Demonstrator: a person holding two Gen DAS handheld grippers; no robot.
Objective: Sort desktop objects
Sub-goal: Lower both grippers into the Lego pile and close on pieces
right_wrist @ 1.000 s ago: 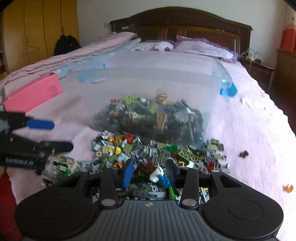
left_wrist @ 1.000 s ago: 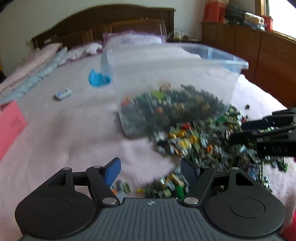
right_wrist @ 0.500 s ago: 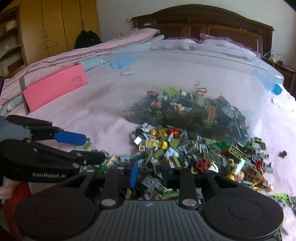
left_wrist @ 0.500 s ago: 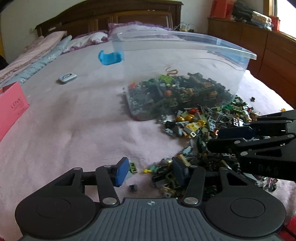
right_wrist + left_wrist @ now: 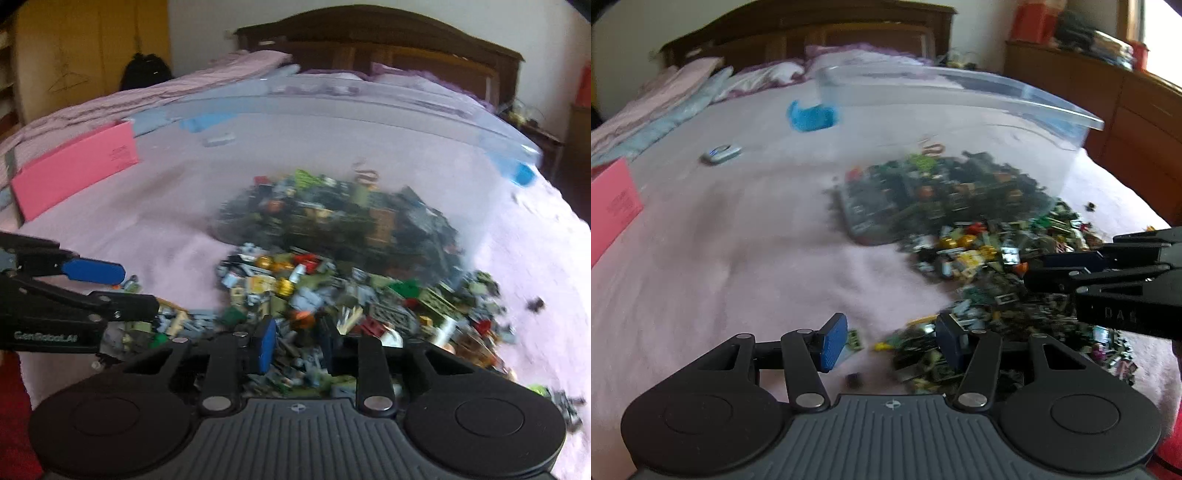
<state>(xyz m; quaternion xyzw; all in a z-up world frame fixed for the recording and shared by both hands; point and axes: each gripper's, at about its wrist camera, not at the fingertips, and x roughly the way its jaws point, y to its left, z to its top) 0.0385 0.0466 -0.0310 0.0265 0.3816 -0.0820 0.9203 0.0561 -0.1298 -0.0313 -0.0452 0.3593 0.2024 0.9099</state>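
Note:
A clear plastic bin [image 5: 960, 92] lies tipped on its side on the pink bedspread, its mouth toward me, also in the right wrist view [image 5: 369, 122]. A pile of small toy bricks [image 5: 979, 258] spills from it onto the bed, also in the right wrist view [image 5: 332, 295]. My left gripper [image 5: 890, 341] is open and empty, low over the pile's near left edge. My right gripper [image 5: 297, 345] is open and empty, low over the pile's front. Each gripper shows at the side of the other's view.
A pink box [image 5: 77, 170] lies at the left on the bed. A small silver device [image 5: 720, 153] and a blue clip [image 5: 810, 116] lie beyond the bin. A wooden headboard [image 5: 388, 40] and a dresser [image 5: 1108, 96] border the bed. Stray bricks [image 5: 535, 303] lie to the right.
Both grippers have moved in closer and lower over the spilled pile. The right jaws have opened slightly wider. The bin has stayed tipped.

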